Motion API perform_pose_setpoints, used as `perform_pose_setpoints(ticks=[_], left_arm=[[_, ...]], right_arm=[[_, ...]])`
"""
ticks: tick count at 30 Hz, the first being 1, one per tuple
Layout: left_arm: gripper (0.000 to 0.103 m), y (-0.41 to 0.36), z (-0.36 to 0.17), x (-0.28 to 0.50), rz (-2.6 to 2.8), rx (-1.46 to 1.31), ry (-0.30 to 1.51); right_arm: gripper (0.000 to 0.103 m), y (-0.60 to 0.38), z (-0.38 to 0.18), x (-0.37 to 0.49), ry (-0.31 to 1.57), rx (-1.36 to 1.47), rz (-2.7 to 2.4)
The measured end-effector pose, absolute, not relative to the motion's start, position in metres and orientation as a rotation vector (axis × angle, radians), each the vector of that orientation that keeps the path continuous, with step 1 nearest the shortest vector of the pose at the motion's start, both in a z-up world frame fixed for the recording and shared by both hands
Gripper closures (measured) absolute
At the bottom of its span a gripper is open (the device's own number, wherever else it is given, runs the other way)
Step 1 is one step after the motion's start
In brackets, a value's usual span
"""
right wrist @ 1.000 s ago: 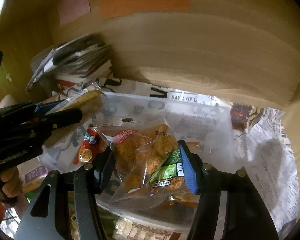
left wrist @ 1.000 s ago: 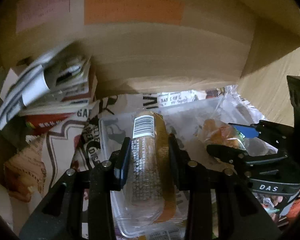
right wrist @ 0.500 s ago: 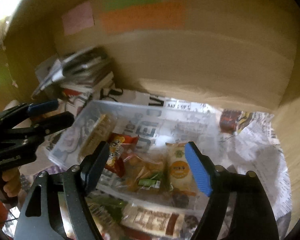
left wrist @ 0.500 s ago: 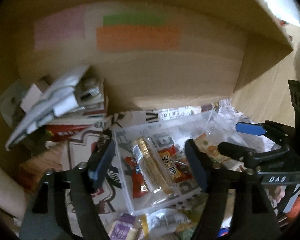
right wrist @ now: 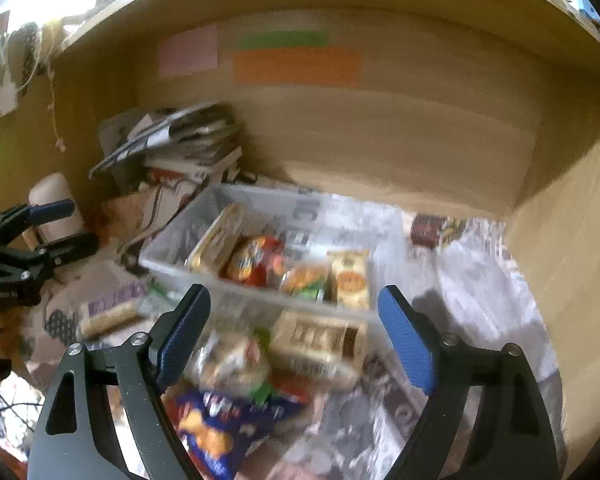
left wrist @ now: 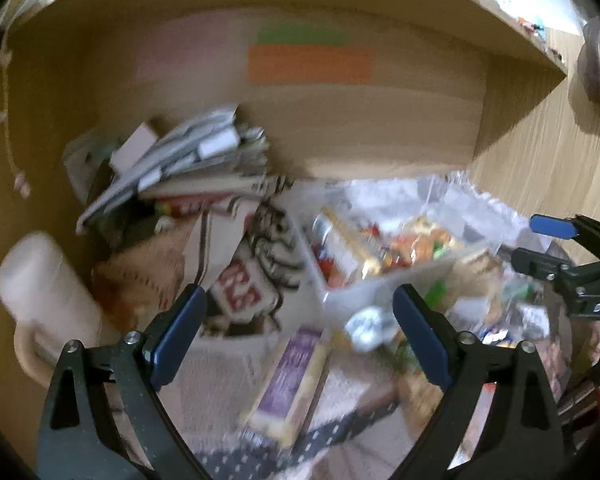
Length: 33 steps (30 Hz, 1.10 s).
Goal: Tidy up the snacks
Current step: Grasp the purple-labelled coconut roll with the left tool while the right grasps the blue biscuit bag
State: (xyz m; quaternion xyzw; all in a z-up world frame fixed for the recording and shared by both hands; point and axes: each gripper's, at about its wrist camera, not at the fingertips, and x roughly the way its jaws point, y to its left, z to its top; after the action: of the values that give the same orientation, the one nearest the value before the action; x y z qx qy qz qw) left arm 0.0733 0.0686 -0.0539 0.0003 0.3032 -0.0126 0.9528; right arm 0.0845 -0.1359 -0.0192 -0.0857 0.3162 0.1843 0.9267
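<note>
Both the left hand-held gripper [left wrist: 296, 332] and right hand-held gripper [right wrist: 294, 332], just opening, gape empty before the clear bin [right wrist: 180, 256] of colourful wrapped snacks [right wrist: 300, 268].

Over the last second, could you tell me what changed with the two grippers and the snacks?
Both grippers let go: the left gripper dropped its long wrapped bar, the right gripper its cracker bag, into the clear bin. Their jaws have just been opening, empty, pulled back. The bin stayed put.

Left tongs [left wrist: 296, 336] gape empty above purple packet [left wrist: 290, 384]; clear bin [left wrist: 384, 284] of snacks beyond.
</note>
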Motion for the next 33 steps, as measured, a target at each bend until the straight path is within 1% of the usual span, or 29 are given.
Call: perform_pose_setpoints(ticks=[9, 16, 17, 20, 23, 27, 29, 33], left_arm=[[0.008, 0.088, -0.109, 0.063, -0.019, -0.031, 0.746], [0.008, 0.087, -0.126, 0.077, -0.039, -0.034, 0.774], [0.01, 0.086, -0.128, 0.079, -0.042, -0.033, 0.774], [0.032, 0.084, -0.134, 0.084, -0.018, -0.027, 0.793], [0.044, 0.085, -0.142, 0.084, -0.049, -0.061, 0.829], [0.049, 0.083, -0.144, 0.075, -0.057, -0.064, 0.832], [0.055, 0.08, -0.143, 0.07, -0.08, -0.079, 0.839], [0.056, 0.069, -0.14, 0.059, -0.118, -0.082, 0.853]], right_arm=[[0.019, -0.143, -0.055, 0.061, 0.748, -0.09, 0.364], [0.019, -0.131, -0.076, 0.059, 0.818, -0.05, 0.373], [0.019, -0.128, -0.079, 0.059, 0.826, -0.052, 0.377], [0.019, -0.121, -0.087, 0.061, 0.841, -0.077, 0.368], [0.019, -0.125, -0.091, 0.059, 0.843, -0.078, 0.361], [0.019, -0.138, -0.09, 0.057, 0.839, -0.079, 0.336], [0.019, -0.145, -0.09, 0.056, 0.844, -0.077, 0.337], [0.019, -0.158, -0.09, 0.056, 0.856, -0.055, 0.347]])
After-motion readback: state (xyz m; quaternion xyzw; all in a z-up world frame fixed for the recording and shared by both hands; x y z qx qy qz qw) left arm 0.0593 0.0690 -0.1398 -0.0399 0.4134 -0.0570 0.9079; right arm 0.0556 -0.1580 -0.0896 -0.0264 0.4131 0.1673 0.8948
